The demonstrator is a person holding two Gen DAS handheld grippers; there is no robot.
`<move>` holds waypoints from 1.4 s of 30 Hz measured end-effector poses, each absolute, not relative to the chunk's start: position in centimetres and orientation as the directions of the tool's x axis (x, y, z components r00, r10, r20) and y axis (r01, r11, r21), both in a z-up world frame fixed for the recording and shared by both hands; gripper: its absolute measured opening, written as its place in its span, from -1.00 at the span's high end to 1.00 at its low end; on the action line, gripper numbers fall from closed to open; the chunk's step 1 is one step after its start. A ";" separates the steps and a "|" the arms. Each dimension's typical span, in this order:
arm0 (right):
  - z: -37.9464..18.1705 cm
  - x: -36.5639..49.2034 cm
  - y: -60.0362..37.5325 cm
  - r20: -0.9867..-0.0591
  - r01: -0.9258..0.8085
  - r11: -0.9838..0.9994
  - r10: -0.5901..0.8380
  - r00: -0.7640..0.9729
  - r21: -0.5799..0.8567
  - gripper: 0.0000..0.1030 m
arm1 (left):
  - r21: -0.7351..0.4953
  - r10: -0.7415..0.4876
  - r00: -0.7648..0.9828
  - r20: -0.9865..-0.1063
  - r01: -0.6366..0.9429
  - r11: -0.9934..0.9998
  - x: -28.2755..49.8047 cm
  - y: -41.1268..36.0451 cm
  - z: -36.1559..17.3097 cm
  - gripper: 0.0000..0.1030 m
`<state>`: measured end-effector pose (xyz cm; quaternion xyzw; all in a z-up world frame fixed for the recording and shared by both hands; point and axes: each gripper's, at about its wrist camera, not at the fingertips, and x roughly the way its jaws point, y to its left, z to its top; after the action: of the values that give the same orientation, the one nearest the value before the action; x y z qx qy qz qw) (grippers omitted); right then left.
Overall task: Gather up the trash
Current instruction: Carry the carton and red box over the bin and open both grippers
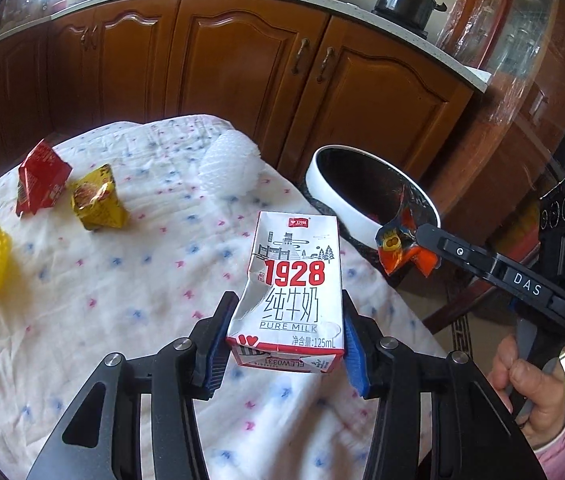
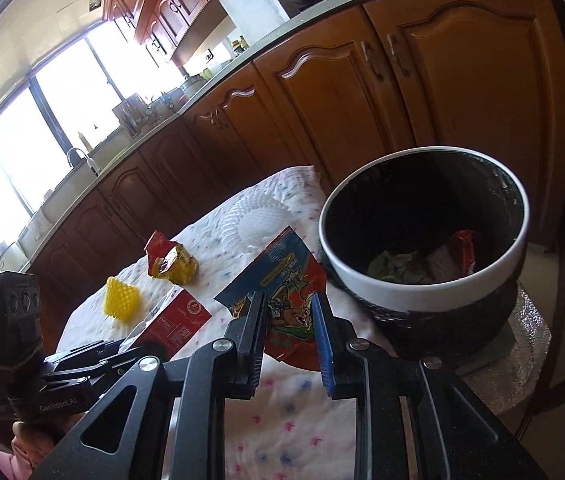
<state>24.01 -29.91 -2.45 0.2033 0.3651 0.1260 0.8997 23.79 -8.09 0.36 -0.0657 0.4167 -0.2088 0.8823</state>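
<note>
Left wrist: left gripper (image 1: pixel 286 344) grips carton (image 1: pixel 292 292), right gripper (image 2: pixel 288 334) clamps wrapper (image 2: pixel 288 280) beside bin (image 2: pixel 422 296); next, release both over bin.

milk carton (image 1: pixel 290 292) printed "1928", "PURE MILK", "125mL", right gripper (image 1: pixel 414 246) marked "DAS", left gripper (image 2: pixel 138 346) marked "GenRobot.AI"

Left gripper (image 1: pixel 285 338): black angular linkage arms with triangular cutouts, round silver screws at pivots, blue ribbed pads (image 1: pixel 353 350) on black fingers. Right gripper (image 2: pixel 288 334): same black frame, silver screws, one blue ribbed pad (image 2: pixel 324 344), other finger dark. From side: white "DAS" lettering on finger rail, boxy black camera block with round lenses, grey trigger under handle. "GenRobot.AI" printed on other unit. Hand (image 1: pixel 530 390): dark ring on finger, pink sleeve (image 1: pixel 562 444).
</note>
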 end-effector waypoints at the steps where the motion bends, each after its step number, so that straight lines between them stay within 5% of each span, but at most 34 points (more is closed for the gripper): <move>1: -2.3 23.9 -30.5 -0.603 -0.071 0.885 0.370 0.706 0.460 0.55 | -0.286 -0.426 0.566 -0.706 0.323 0.902 24.1 -8.8 0.4 0.10; 15: -0.7 25.6 -36.6 -0.581 0.012 0.899 0.273 0.767 0.438 0.56 | -0.209 -0.442 0.561 -0.700 0.431 0.878 30.2 -16.1 1.3 0.10; 38: -3.2 31.3 -39.8 -0.672 0.053 0.925 0.234 0.703 0.377 0.55 | -0.103 -0.357 0.507 -0.784 0.461 0.881 38.4 -23.7 -1.6 0.09; 42: -3.5 31.8 -39.9 -0.686 0.059 0.925 0.234 0.689 0.375 0.33 | -0.115 -0.353 0.496 -0.793 0.448 0.887 39.1 -24.1 -1.9 -0.06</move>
<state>31.83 -39.87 -3.53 0.1870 0.3913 0.0488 0.8997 39.11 -24.11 -1.93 0.0531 0.4453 -0.2321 0.8631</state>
